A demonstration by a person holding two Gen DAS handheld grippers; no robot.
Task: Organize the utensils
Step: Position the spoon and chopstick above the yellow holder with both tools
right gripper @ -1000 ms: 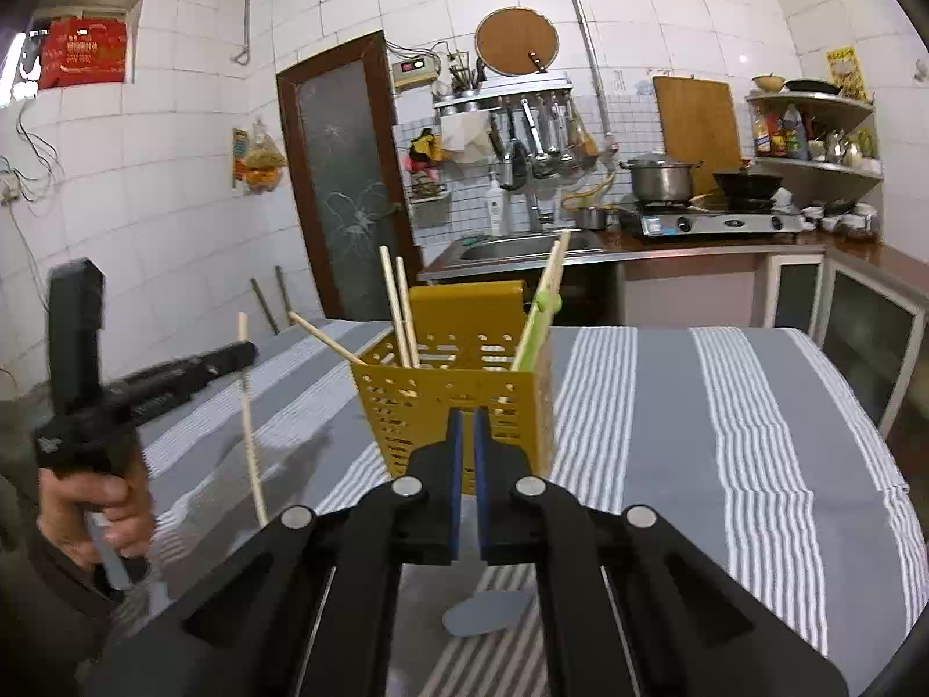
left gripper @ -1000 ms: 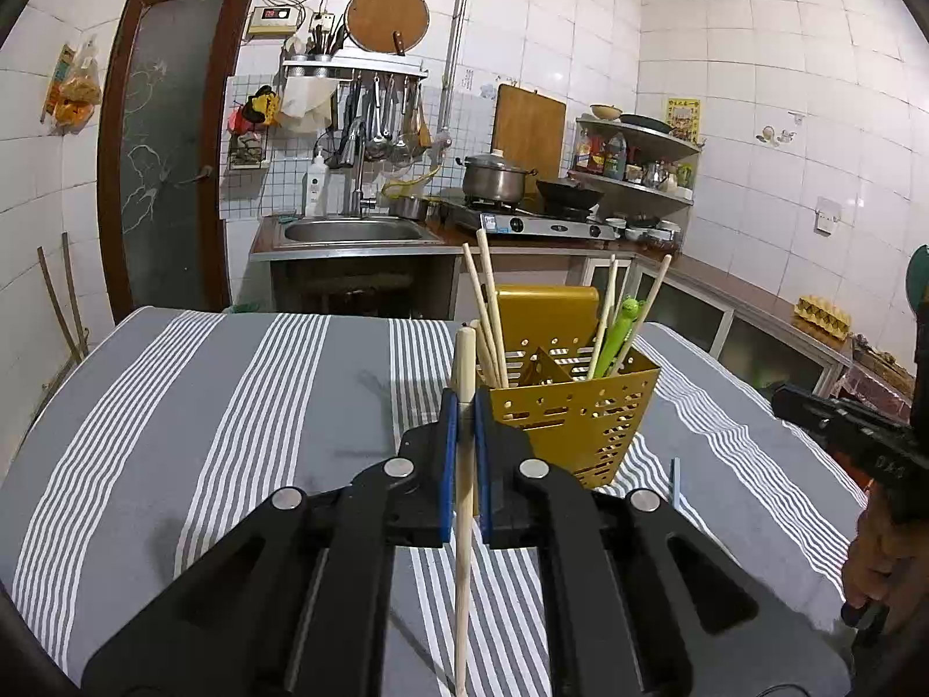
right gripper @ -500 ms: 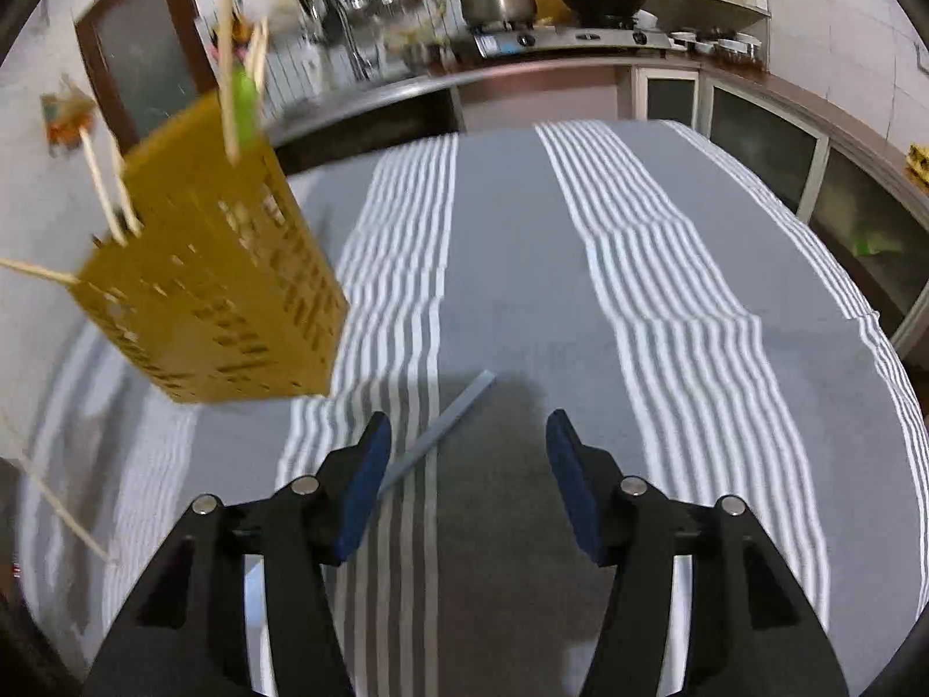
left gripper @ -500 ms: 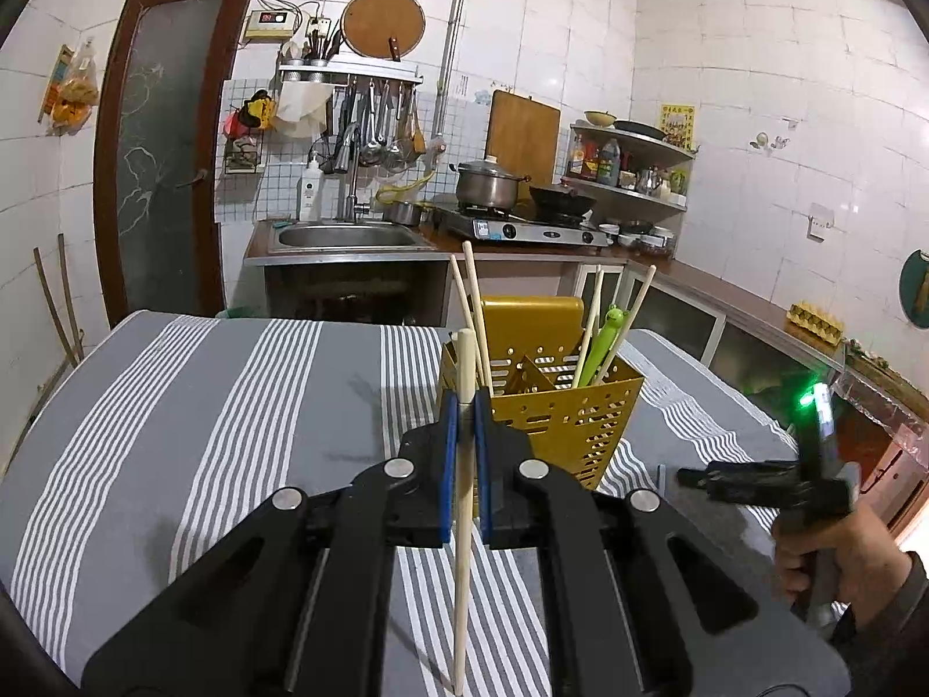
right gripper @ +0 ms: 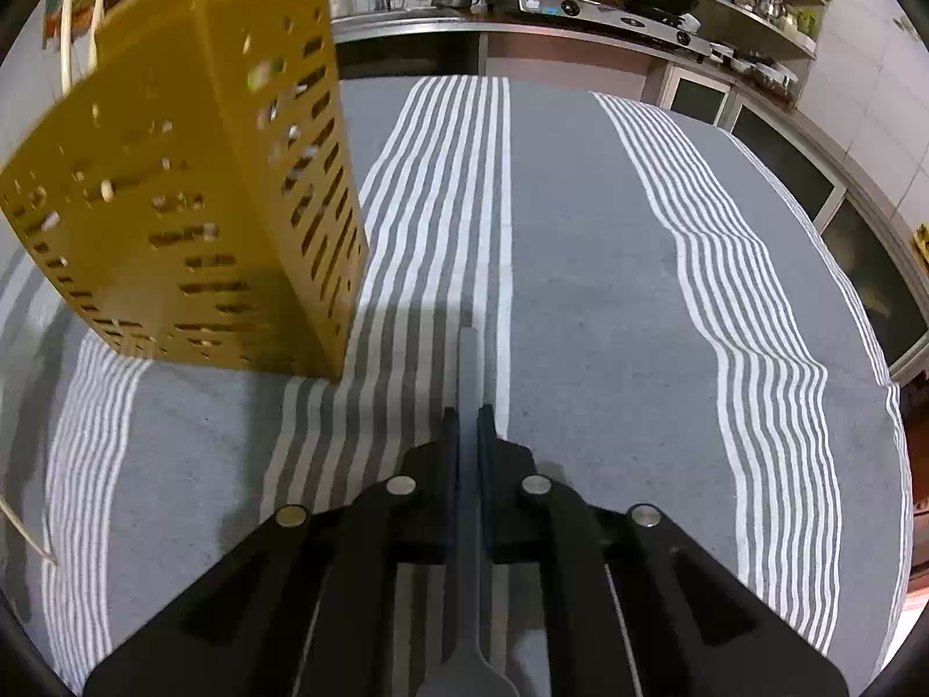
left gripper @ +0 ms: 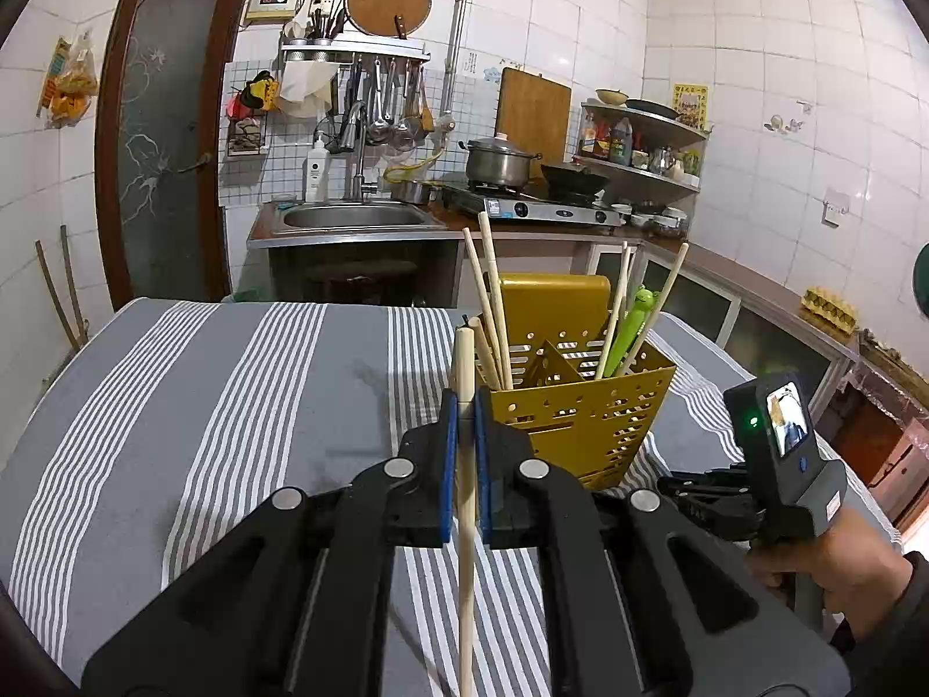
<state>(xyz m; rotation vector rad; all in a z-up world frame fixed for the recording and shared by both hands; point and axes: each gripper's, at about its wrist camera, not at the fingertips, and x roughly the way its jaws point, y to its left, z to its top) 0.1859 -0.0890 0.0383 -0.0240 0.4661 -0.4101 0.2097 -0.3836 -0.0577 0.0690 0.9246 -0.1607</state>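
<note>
— Both sets of jaws are pinched shut on something? Which is which?

— Left gripper (left gripper: 463, 453) clamps a pale wooden chopstick (left gripper: 464, 523) between its blue pads; the stick stands nearly upright through the lower centre of the left wrist view. Right gripper (right gripper: 468, 435) is closed on a grey utensil handle (right gripper: 469, 366), which pokes forward past the fingertips at centre frame, low over the cloth; the flat wider end shows at the bottom edge. I cannot tell what kind of utensil it is.

— Start with the biggest thing, then.

— Grey cloth with white stripes (right gripper: 580, 221) covering the table (left gripper: 174, 406), filling most of both views.

— Next?

— Yellow perforated utensil holder (left gripper: 580, 418), standing on the cloth just right of centre in the left view, just behind the left fingertips. In the right view it fills the upper left (right gripper: 191, 186), near the handle tip but apart from it.

— And inside it?

— Several wooden chopsticks (left gripper: 490, 296) leaning in its left compartment, two more on the right with a green utensil (left gripper: 630, 325) between them.

— Anything at the edges?

— The person's right hand (left gripper: 842, 575), lower right of the left view, holding its gripper.
</note>
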